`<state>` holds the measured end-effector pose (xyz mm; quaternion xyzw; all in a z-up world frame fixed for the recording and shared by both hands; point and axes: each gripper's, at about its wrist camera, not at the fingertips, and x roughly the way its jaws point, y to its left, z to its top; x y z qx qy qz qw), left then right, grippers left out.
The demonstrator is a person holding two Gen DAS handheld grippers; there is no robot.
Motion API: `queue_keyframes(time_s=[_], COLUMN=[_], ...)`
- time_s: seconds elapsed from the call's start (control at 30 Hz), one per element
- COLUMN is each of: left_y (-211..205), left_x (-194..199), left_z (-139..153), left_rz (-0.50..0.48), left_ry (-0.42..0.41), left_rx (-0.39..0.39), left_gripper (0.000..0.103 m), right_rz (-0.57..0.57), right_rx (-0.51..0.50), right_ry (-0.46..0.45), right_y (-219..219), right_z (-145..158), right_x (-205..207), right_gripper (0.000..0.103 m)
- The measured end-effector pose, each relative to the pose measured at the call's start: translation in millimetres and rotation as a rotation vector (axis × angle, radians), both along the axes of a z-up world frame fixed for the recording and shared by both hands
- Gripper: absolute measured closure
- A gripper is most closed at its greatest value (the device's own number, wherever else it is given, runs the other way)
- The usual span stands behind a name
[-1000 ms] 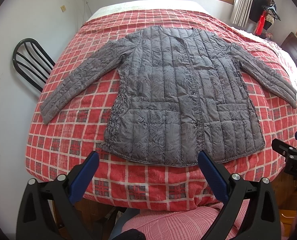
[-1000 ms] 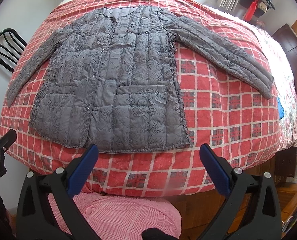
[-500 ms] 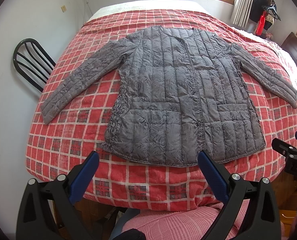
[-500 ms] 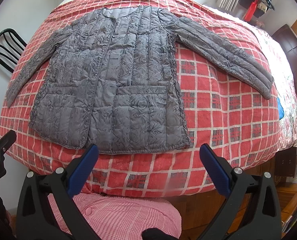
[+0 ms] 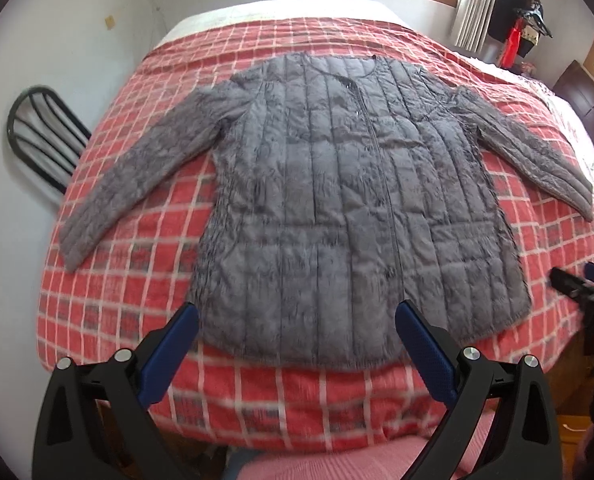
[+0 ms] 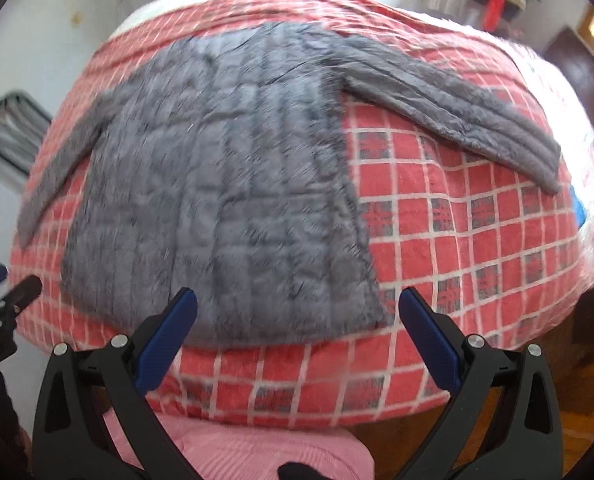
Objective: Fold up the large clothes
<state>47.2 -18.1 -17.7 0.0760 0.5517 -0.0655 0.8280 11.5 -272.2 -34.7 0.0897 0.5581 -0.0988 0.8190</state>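
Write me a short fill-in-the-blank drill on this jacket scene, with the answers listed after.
1. The grey jacket lies spread flat on a checked bedspread whose main colour is ____.
2. Both of its ____ are stretched out to the sides.
3. The left gripper and the right gripper both have their jaws ____.
4. The chair beside the bed is ____ in colour.

Answers: red; sleeves; open; black

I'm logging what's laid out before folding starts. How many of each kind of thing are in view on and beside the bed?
Grey quilted jacket: 1
Red checked blanket: 1
Black chair: 1
Grippers: 2, the left gripper and the right gripper, both open
Total: 5
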Motion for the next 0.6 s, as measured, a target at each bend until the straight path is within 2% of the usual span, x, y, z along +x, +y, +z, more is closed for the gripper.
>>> queue_keyframes(time_s=[0.13,0.2,0.27,0.4,0.53,0.6], left_y=[-37.3,-57.1,-88.3,-155.2,-228.9,-257.3], left_x=[36.4,56.1,85.2,136.1,189.8,212.5], left_z=[0.9,3.1,4.6,0.2,-10.5,-22.9], left_rz=[-0.090,-0.123,-0.170,-0.257,-0.306,-0.313], left_ry=[-0.112,-0.153,-0.171,-0.127,-0.086,-0.043], left_rx=[0.040,0.012,-0.056,-0.123,-0.171,-0.191], left_gripper=[0.005,0.005,0.005,0.005,0.006,0.021], right_rz=[-0.129,-0.176,-0.251,-0.379,-0.439,-0.447], right_rx=[0.016,0.033,0.034,0.095,0.105,0.116], right_ry=[-0.092,-0.125,-0.149,-0.194,-0.211,-0.198], right_y=[-62.2,-98.2,-146.9,-240.5,-316.2,-343.6], right_z=[4.4,6.0,7.0,6.0,-3.4,-12.3], right_x=[-1.2,-1.0,1.0,4.9,18.1,24.9], right_gripper=[0.003,0.003,0.003,0.003,0.003,0.003])
